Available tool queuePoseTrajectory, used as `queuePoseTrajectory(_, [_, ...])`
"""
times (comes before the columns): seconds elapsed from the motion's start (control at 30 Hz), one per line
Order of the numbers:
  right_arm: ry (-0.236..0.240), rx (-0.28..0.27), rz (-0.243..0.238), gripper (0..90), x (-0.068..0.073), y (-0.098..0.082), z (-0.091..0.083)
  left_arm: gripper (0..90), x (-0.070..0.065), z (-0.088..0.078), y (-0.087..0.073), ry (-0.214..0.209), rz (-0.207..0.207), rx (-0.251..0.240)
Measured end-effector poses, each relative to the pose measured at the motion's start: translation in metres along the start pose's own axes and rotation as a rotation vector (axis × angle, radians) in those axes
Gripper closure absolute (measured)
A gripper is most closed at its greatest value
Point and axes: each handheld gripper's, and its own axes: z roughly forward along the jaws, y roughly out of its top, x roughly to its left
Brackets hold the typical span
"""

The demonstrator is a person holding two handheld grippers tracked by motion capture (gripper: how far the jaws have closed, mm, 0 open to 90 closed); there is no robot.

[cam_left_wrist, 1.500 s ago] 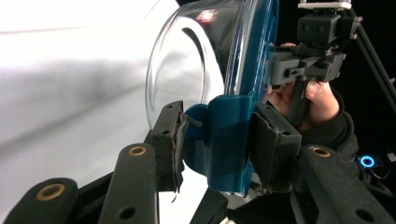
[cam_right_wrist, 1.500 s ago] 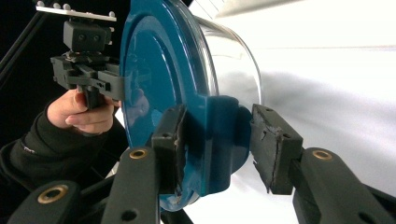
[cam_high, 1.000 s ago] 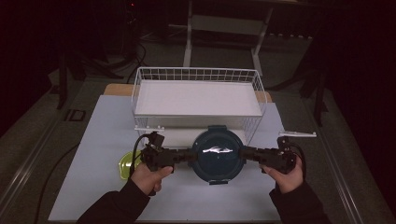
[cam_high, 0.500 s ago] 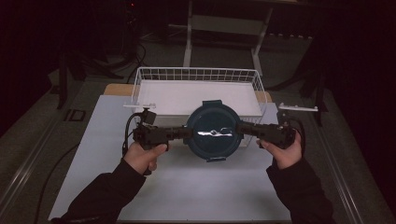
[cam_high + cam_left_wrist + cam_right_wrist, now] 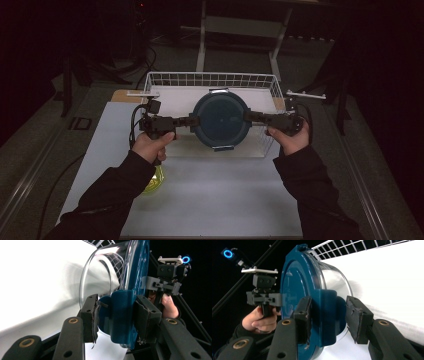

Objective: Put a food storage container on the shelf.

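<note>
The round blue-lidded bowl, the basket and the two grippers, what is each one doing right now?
Container: blue lid on, held up over the basket by its two side clips.
Left gripper: shut on the container's left clip.
Right gripper: around the right clip; one pad touches it, the other stands apart.
Wire basket: upright on the table, nothing seen inside it.
Yellow-green object: on the table, partly hidden under the left sleeve.

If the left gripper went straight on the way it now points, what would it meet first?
The left gripper points across at the blue-lidded container, and its jaws already sit on a blue lid clasp. Pushing on would likely press into the container first; beyond it is the right gripper.
</note>
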Motion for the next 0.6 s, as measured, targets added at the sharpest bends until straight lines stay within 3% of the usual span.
queuePoseTrajectory(0.23, [-0.017, -0.032, 0.024, 56.6, -0.004, 0.013, 0.006, 56.4, 0.004, 0.002, 0.012, -0.014, -0.042, -0.030])
queuePoseTrajectory(0.47, [-0.073, -0.045, 0.004, 55.5, -0.004, 0.023, 0.011, 53.8, 0.009, 0.006, 0.023, -0.007, -0.053, -0.040])
queuePoseTrajectory(0.5, [-0.090, -0.050, -0.008, 63.9, -0.004, 0.025, 0.012, 53.1, 0.010, 0.006, 0.025, -0.003, -0.064, -0.049])
queuePoseTrajectory(0.6, [-0.116, -0.055, -0.005, 64.3, -0.002, 0.029, 0.012, 52.1, 0.012, 0.007, 0.029, -0.006, -0.070, -0.043])
